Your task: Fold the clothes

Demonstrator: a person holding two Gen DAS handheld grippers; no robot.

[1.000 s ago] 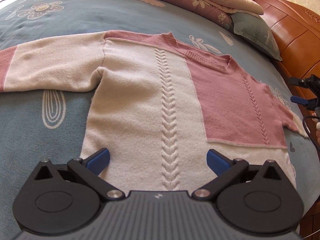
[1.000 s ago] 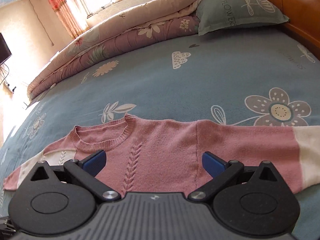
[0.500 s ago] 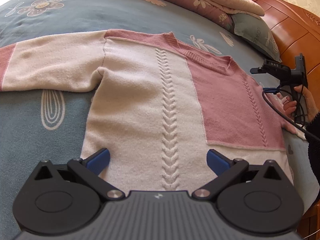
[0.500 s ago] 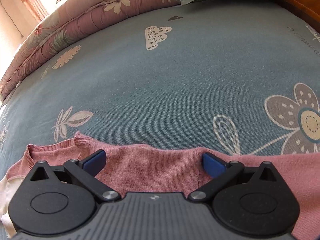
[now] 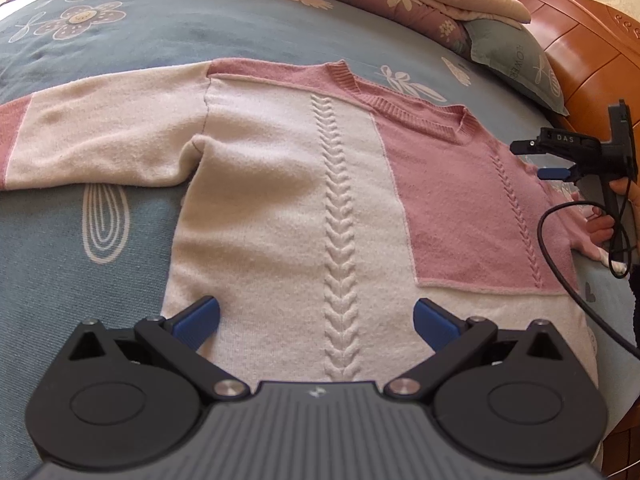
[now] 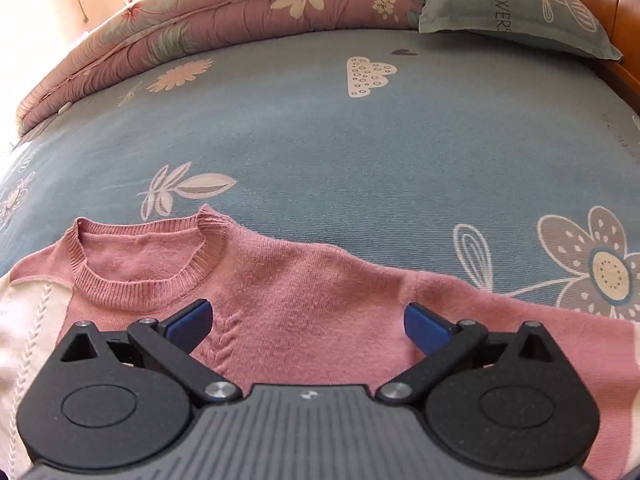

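Here the left gripper [image 5: 316, 318] hangs low over the hem end of the sweater [image 5: 280, 216], its blue fingers [image 5: 198, 316] spread wide with nothing between them. The right gripper [image 6: 307, 322] sits just above the pink shoulder near the ribbed collar [image 6: 140, 276], equally wide open and empty; in the left wrist view a hand [image 5: 604, 226] holds its handle at the frame's edge, though how it grips is hard to make out. The sweater lies flat, front up, sleeves out, on a blue flowered bedsheet [image 6: 360, 152]. A folded quilt [image 6: 224, 20] and a pillow [image 6: 516, 4] lie at the far side, beside a wooden headboard [image 5: 592, 40].
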